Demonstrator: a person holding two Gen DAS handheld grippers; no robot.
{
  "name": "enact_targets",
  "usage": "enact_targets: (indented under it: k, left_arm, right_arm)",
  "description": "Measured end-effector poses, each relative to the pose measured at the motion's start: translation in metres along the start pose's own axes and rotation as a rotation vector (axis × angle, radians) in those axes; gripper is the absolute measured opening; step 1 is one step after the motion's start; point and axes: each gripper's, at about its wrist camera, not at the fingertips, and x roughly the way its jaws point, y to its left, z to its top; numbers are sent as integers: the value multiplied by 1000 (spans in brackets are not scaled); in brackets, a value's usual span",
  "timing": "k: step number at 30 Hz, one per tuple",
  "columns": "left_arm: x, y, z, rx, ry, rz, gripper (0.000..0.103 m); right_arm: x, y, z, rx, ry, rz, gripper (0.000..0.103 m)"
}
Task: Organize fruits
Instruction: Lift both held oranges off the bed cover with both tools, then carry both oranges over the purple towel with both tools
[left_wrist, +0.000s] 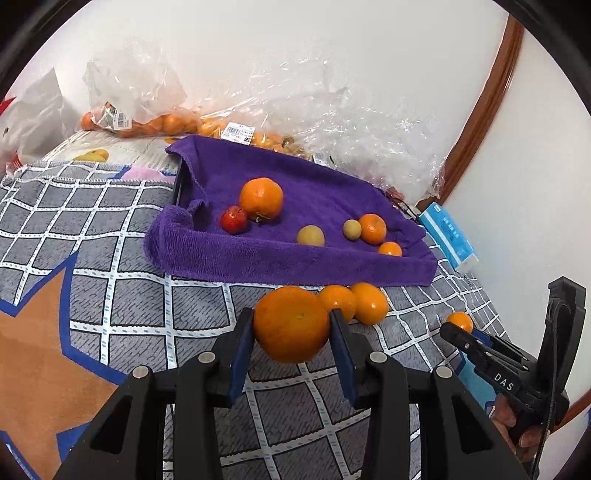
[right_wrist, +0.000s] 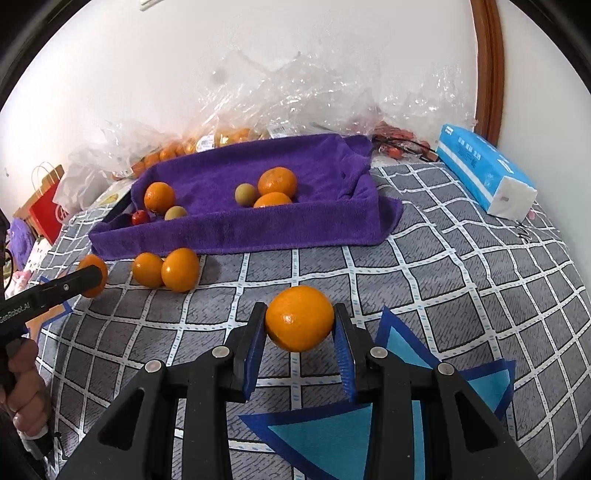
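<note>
In the left wrist view my left gripper (left_wrist: 291, 325) is shut on a large orange (left_wrist: 295, 314), held just above the checked mat. My right gripper (right_wrist: 300, 321) is shut on another orange (right_wrist: 299, 314); it also shows at the right (left_wrist: 456, 328). The left gripper (right_wrist: 90, 277) appears at the left edge of the right wrist view. Beyond both lies a tray lined with a purple towel (left_wrist: 258, 258) (right_wrist: 240, 236), holding several oranges, two yellow-green fruits and a small red fruit (left_wrist: 233, 219). Two loose oranges (left_wrist: 354, 301) (right_wrist: 164, 269) rest on the mat beside the tray's near edge.
Clear plastic bags with more oranges (left_wrist: 155, 123) (right_wrist: 221, 138) lie against the white wall behind the tray. A blue tissue pack (right_wrist: 484, 170) sits at the right near a wooden door frame (right_wrist: 489, 66). A red paper bag (right_wrist: 46, 214) stands far left.
</note>
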Motion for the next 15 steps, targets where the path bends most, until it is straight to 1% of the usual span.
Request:
enact_targets:
  k: [4, 8, 10, 13, 15]
  left_arm:
    - [-1, -1, -1, 0, -6, -1, 38]
    - [-2, 5, 1, -33, -6, -1, 38]
    - [-3, 9, 3, -58, -9, -11, 38]
    - [-13, 9, 6, -71, -37, -49, 38]
    - [-21, 7, 9, -64, -47, -46, 38]
  right_arm:
    - [-5, -8, 0, 44, -21, 9, 35]
    - [-6, -16, 1, 80, -17, 26, 35]
    - [-7, -19, 2, 98, -7, 29, 35]
    - [-15, -19, 8, 103, -19, 34, 35]
    - [-23, -17, 16, 98, -32, 38, 35]
